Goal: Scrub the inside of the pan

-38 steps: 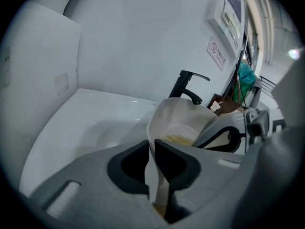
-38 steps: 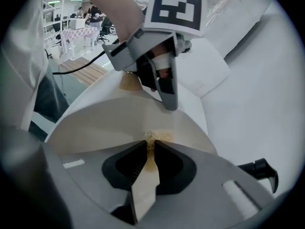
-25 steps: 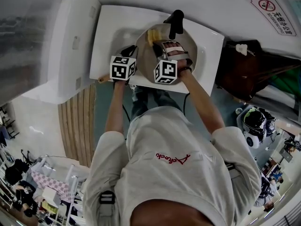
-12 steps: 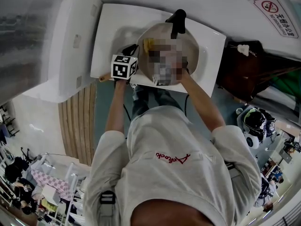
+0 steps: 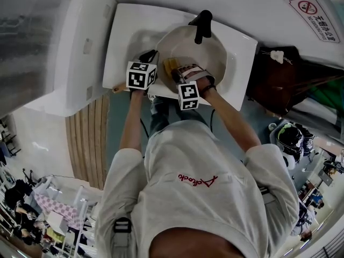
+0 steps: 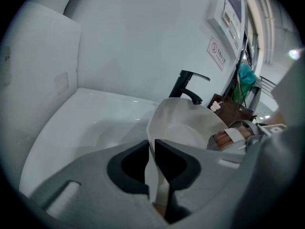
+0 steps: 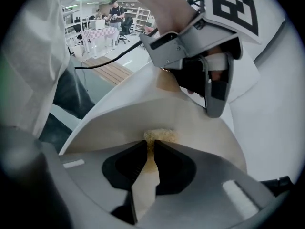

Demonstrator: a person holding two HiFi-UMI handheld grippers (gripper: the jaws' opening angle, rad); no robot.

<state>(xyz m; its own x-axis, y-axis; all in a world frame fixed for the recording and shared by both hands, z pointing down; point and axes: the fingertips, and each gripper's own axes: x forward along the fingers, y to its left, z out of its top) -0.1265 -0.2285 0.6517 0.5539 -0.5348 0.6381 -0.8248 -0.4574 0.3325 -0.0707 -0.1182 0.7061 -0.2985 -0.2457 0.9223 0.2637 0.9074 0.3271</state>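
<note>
The left gripper is pinching the round cream pan by its handle at the frame's upper centre, over the white sink. The right gripper is clamping a yellow sponge against the pan's inside. Hard scrubbing is risking twisting the pan in that thin pinch.

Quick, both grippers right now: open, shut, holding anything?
Left gripper: shut on the rim of the round white pan.
Right gripper: shut on the yellow scrubbing sponge, held against the pan's inside.

pan: white | sponge: yellowish, perhaps | tap: black | sink: white | wall sign: white, red edge
</note>
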